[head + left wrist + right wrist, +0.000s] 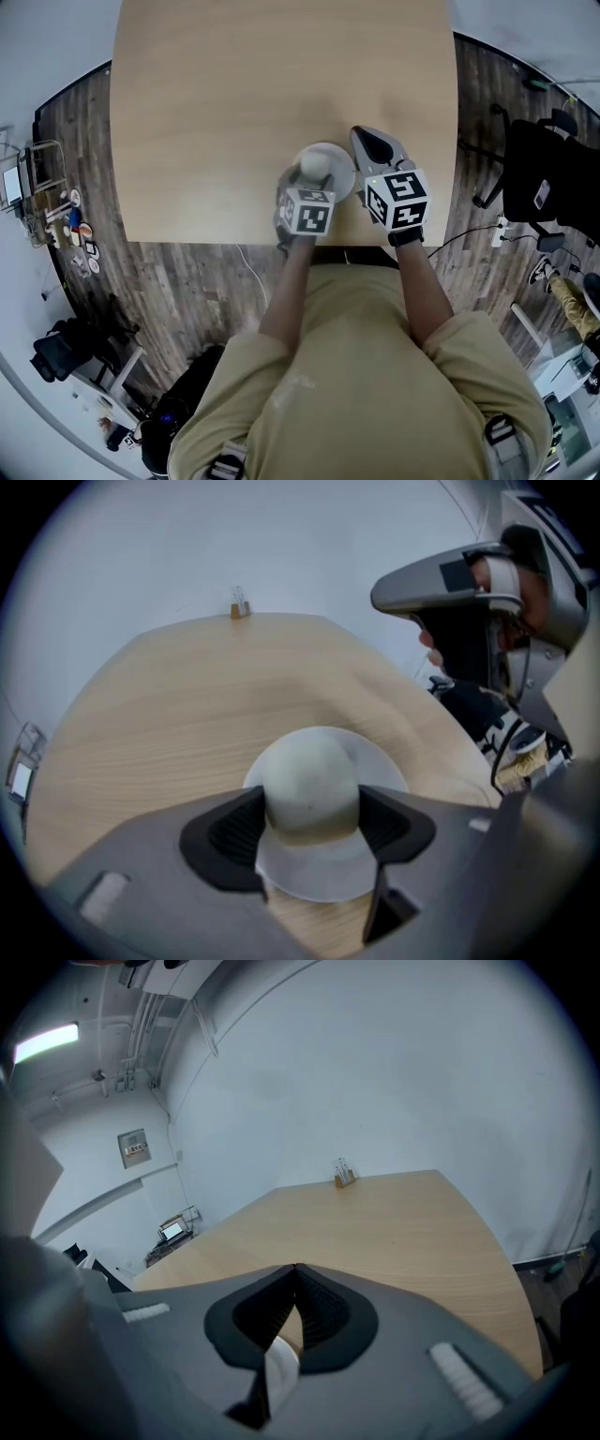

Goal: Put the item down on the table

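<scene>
A pale round ball (311, 782) sits between the dark pads of my left gripper (311, 810), and the jaws are shut on its two sides. Under the ball lies a white round plate (323, 869) on the wooden table (178, 714); I cannot tell whether the ball rests on it. In the head view the ball (315, 166) and plate (334, 159) are near the table's front edge, with my left gripper (307, 183) just in front. My right gripper (367, 142) hovers close to the plate's right, its jaws shut (295, 1269) on nothing. The plate's rim (279, 1372) shows below them.
A small brown and clear object (239, 605) stands at the table's far edge, also seen in the right gripper view (345, 1174). A black office chair (539, 178) is off the table's right side. Small clutter and a rack (56, 211) lie on the floor at left.
</scene>
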Demonstrator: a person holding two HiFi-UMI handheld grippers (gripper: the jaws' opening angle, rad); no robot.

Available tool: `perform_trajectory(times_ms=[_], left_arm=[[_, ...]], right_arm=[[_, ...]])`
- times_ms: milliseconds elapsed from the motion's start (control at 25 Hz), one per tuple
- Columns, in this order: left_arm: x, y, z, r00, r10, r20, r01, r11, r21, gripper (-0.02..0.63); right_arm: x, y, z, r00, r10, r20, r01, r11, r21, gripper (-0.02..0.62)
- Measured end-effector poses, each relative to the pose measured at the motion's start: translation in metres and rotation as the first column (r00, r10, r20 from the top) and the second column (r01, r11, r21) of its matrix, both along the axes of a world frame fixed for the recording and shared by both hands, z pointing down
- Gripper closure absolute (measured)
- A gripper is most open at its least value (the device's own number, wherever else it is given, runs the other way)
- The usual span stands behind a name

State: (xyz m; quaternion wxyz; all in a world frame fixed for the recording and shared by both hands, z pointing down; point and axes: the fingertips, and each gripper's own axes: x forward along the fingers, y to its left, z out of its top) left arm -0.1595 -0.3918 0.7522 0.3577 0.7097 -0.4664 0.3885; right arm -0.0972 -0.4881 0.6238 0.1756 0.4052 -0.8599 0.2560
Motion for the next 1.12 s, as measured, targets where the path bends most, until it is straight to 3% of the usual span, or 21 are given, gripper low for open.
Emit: perform_trajectory(times_ms=[400,520,600,720,1000,1040,1120], left_arm=[[0.001,0.000,0.004,0.994,0.047,0.099,-0.047,0.999,-0.004,0.299],[0.007,0.000,0.000,0.994,0.045,0.095,-0.047,0.999,0.016,0.302],[0.008,-0.001,-0.007,0.995,0.043,0.090,-0.046,0.998,0.034,0.271],[0.008,-0.006,-0.023,0.995,0.029,0.092,-0.036,0.996,0.080,0.235],[0.004,-0.007,-0.083,0.997,-0.052,0.057,0.039,0.977,0.210,0.235],[0.006,-0.006,-0.094,0.997,-0.062,0.047,0.049,0.969,0.241,0.240],[0.010,-0.005,-0.120,0.997,-0.075,0.032,0.061,0.946,0.318,0.313]], right_arm=[[0.006,0.008,-0.004,1.000,0.012,-0.005,-0.012,1.000,0.007,0.589],[0.016,0.010,-0.011,1.000,0.023,-0.002,-0.023,1.000,0.017,0.589],[0.022,0.013,-0.016,1.000,0.029,0.002,-0.029,0.999,0.025,0.589],[0.032,0.017,-0.024,0.999,0.037,0.011,-0.037,0.998,0.041,0.589],[0.044,0.032,-0.062,0.998,0.030,0.047,-0.035,0.994,0.108,0.589],[0.046,0.035,-0.068,0.998,0.028,0.053,-0.034,0.992,0.120,0.588],[0.051,0.041,-0.081,0.998,0.020,0.064,-0.029,0.989,0.145,0.589]])
